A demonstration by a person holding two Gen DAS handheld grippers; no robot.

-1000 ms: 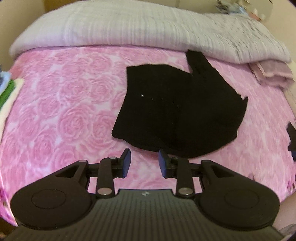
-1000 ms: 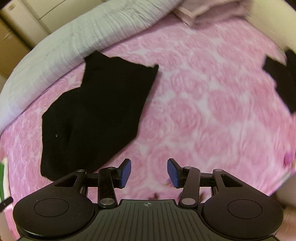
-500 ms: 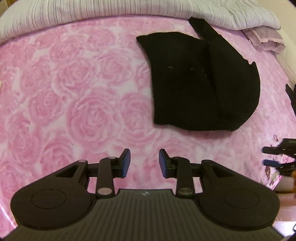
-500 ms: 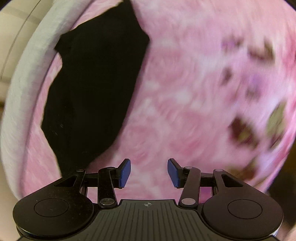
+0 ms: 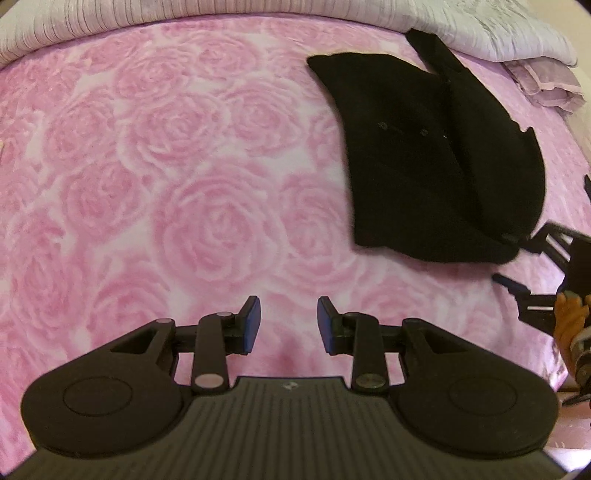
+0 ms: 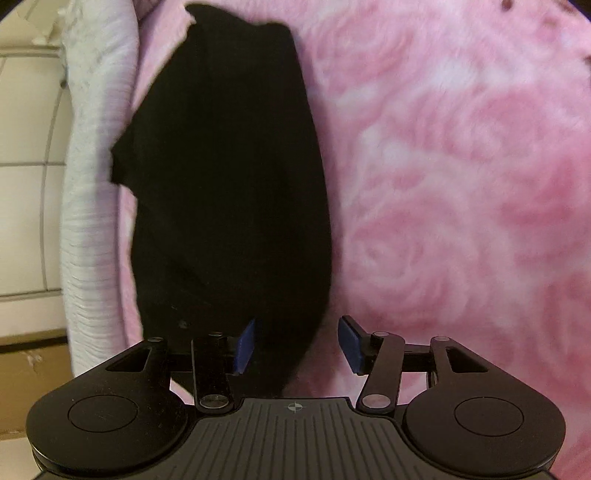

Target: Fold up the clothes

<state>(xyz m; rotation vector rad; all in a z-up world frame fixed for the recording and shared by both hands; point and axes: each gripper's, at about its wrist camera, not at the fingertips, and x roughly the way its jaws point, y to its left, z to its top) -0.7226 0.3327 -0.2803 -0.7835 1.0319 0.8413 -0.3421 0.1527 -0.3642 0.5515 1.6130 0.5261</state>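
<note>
Across nearly the whole of both views spreads a pink blanket point(image 5: 177, 177) printed with large roses, covering a bed. Along its far edge lies a pale, ribbed grey quilt point(image 5: 147, 18), bunched into a long roll, and at its right end sits a folded lilac cloth point(image 5: 546, 86). In the right wrist view, cream panelled cabinet fronts point(image 6: 26, 110) stand past the quilt.

On the blanket rests the black garment point(image 5: 436, 155), partly folded, with one narrow part reaching up to touch the quilt. Small buttons show faintly near its middle.

The left gripper point(image 5: 288, 326) hovers over bare blanket, well clear of the garment, its blue-padded fingers apart and empty. The right gripper point(image 6: 299, 345) sits at the garment's near end, its fingers spread wide; the cloth's rounded edge lies between them, but nothing is pinched. In the left wrist view, that gripper enters from the right edge, with part of a hand point(image 5: 570, 317) behind it.
</note>
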